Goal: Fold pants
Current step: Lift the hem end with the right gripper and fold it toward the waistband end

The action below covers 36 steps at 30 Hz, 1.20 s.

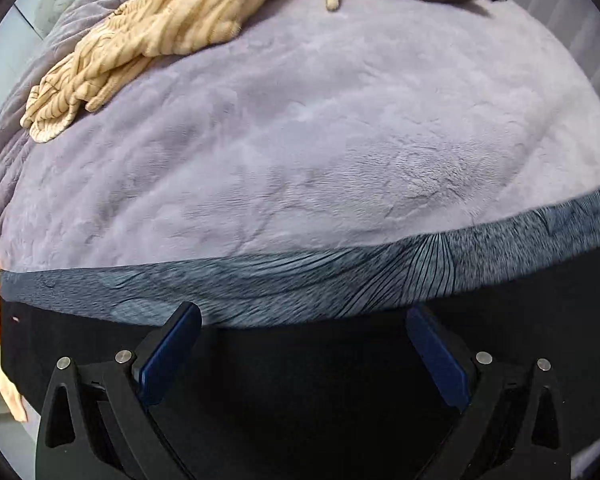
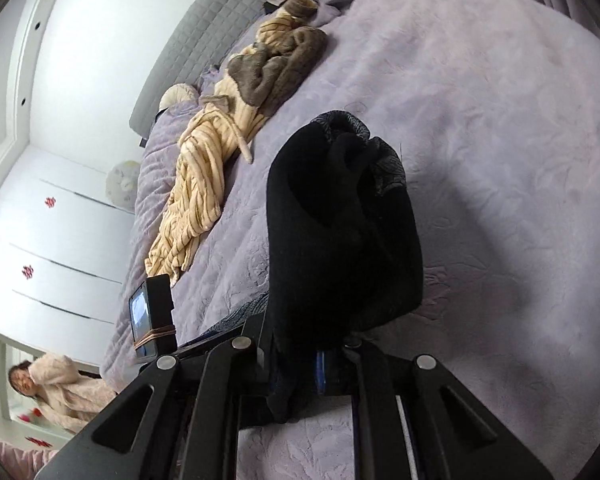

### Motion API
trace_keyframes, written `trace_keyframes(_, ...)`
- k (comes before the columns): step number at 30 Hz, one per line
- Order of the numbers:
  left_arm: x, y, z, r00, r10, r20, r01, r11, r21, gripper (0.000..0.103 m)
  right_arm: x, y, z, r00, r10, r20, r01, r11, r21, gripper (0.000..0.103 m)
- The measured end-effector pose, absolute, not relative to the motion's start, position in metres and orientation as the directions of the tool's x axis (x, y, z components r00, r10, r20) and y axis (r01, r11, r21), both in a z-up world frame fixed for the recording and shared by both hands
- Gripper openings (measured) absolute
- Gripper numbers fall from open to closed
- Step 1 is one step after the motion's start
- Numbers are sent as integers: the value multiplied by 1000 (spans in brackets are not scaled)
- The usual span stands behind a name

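The black pants point(image 1: 300, 360) with a grey fleecy lining point(image 1: 340, 284) lie stretched across the near edge of the lilac bed. My left gripper point(image 1: 302, 332) is open, its blue fingers point(image 1: 172, 356) spread above the black cloth with nothing between them. In the right wrist view my right gripper point(image 2: 324, 364) is shut on a bunched end of the pants point(image 2: 340, 232), which stands up in a black lump in front of the camera and hides the fingertips.
The lilac blanket point(image 1: 320, 120) covers the bed. A cream striped robe point(image 1: 148, 40) with a brown part point(image 2: 276, 68) lies along the far side. A grey headboard point(image 2: 220, 12), white wardrobe point(image 2: 52, 240), the other gripper's camera point(image 2: 152, 316) and a person point(image 2: 56, 392) are at left.
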State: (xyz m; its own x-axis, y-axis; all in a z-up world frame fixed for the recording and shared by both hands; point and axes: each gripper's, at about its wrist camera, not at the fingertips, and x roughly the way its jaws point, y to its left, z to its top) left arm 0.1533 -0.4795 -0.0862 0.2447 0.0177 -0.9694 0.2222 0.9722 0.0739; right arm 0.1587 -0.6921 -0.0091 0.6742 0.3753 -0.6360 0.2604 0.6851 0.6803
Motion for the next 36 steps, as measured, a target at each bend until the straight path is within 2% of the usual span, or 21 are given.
trace_keyframes(7,123,-358,-55,281,25,-959,205,975,85,103,182,-579,45,627,377,-682,59,850,524,14)
trace_keyframes(9,111,-318,-55,275,52,-960,180,978,104,103,195,-528,44,587,374,-718,5,885,465,14)
trace_keyframes(12,102,-259,-60,237,74,-969,132,985,108,103,222,-447,7,478,344,-808,-44,928,369,16)
trace_keyframes(15,90,-206,-64,219,110,-969,99,986,134,103,239,-371,-47,349,219,-911,-89,976,201,32)
trace_keyframes(16,85,-188,-64,209,112,-972,82,988,131,103,241,-347,-63,315,138,-939,-107,988,109,37)
trace_keyframes(18,80,-161,-66,192,105,-976,47,992,116,103,240,-305,-76,307,-57,-950,-181,977,-117,40)
trace_keyframes(19,78,-150,-67,186,102,-977,32,993,110,103,236,-288,-73,325,-97,-941,-226,958,-177,42)
trace_keyframes(22,68,-126,-70,178,92,-980,7,995,95,103,221,-256,-45,389,-83,-917,-338,913,-226,47)
trace_keyframes(24,65,-119,-73,179,88,-980,-1,996,89,103,215,-250,-19,398,32,-917,-387,912,-136,48)
trace_keyframes(26,67,-121,-75,188,68,-980,-8,998,68,103,215,-275,-6,353,170,-920,-298,953,62,50)
trace_keyframes(28,73,-129,-75,207,40,-978,-6,999,40,103,224,-330,-12,309,335,-890,-40,940,340,52)
trace_keyframes(30,83,-142,-80,224,21,-974,12,1000,25,103,224,-379,-33,307,493,-814,209,800,563,52)
trace_keyframes(32,94,-157,-99,201,25,-979,43,998,34,103,219,-419,-59,349,572,-742,378,638,670,52)
trace_keyframes(36,105,-172,-143,116,82,-990,69,994,90,103,209,-440,-83,379,599,-706,459,541,705,52)
